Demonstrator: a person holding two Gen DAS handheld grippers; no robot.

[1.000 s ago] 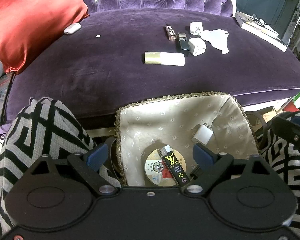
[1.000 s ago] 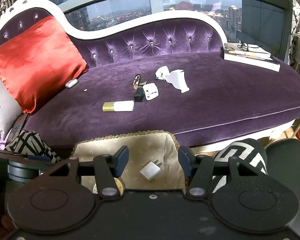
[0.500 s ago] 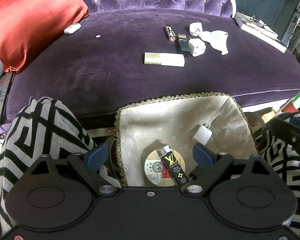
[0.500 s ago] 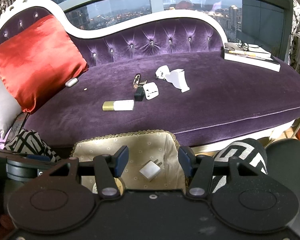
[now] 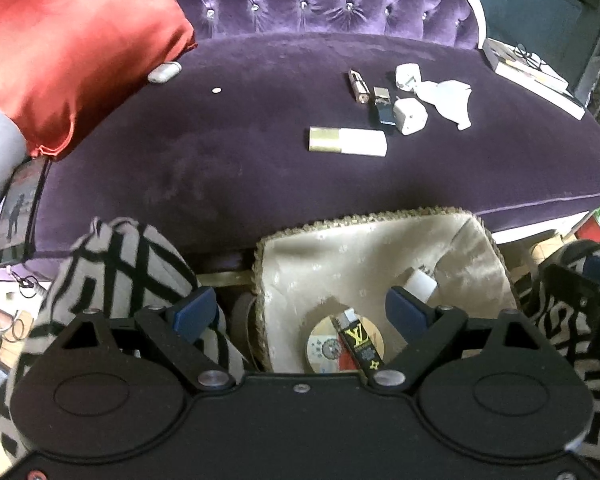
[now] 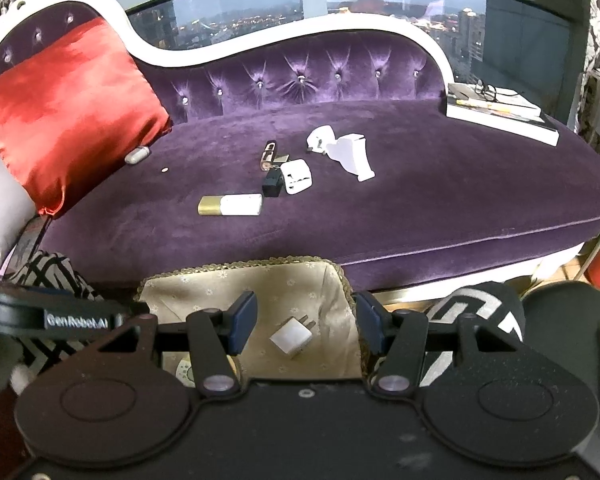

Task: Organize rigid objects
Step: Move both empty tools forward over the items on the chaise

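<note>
A beige fabric-lined basket [image 5: 364, 240] [image 6: 300, 276] stands in front of the purple sofa. In it lie a round disc [image 5: 320, 346], a black lighter with a gold logo [image 5: 360, 344] and a white plug [image 5: 420, 282] [image 6: 292, 336]. My left gripper [image 5: 300, 312] hangs open over the basket's left rim, holding nothing. My right gripper [image 6: 306, 322] is open above the white plug without touching it. On the seat lie a gold-and-white box [image 5: 348, 142] [image 6: 230, 205], a white adapter [image 5: 410, 120] [image 6: 296, 176], a small black item [image 5: 384, 110], a metal tube [image 5: 358, 86], another white plug [image 5: 408, 76] and a white bracket [image 5: 448, 98].
A red cushion [image 5: 68, 40] leans at the sofa's left end, with a white earbud case [image 5: 164, 72] and a coin [image 5: 217, 90] beside it. Books with glasses [image 6: 500, 110] lie at the right end. A person's knees in patterned trousers [image 5: 132, 264] flank the basket. A phone [image 5: 20, 208] rests far left.
</note>
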